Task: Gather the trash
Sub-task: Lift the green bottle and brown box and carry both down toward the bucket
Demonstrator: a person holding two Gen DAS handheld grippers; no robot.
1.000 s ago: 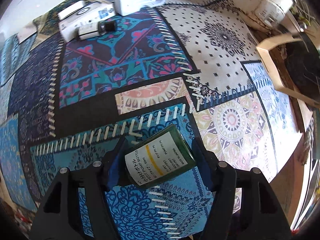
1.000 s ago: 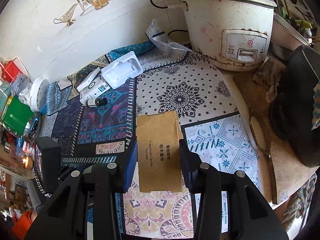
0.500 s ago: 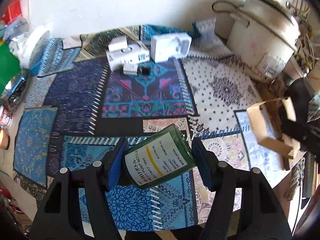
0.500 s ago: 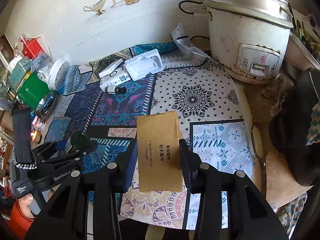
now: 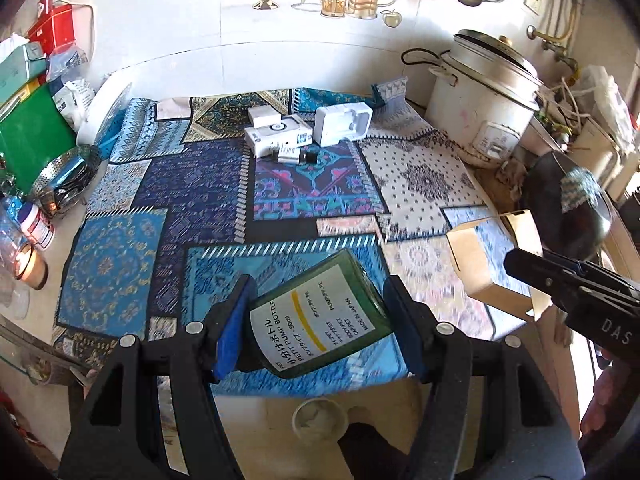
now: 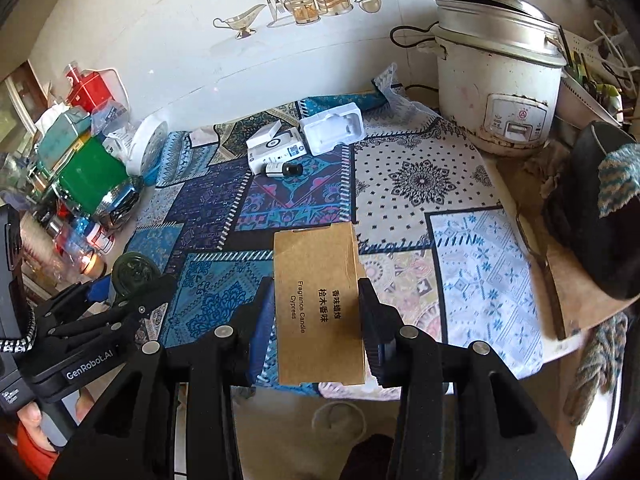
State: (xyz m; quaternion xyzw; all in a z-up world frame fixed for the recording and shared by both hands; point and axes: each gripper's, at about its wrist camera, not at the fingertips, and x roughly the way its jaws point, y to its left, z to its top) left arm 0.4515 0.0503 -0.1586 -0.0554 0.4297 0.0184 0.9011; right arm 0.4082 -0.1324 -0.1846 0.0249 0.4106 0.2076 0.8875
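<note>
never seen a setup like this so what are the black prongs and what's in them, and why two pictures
No robot here: a person holds a hand-held gripper in each hand, each with a fisheye camera looking along its jaws, hence two pictures. The left gripper clamps a green bottle; the right gripper clamps a brown carton. Each view also catches the other gripper. On the patterned cloth lie white boxes, a white tray and a small vial. A rice cooker stands behind.

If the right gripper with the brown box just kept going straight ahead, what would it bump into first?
Probably the patchwork cloth on the counter: the right gripper, shut on the brown box, points down at a bare stretch of it. The small dropper bottle lies beyond; depth is unclear.
</note>
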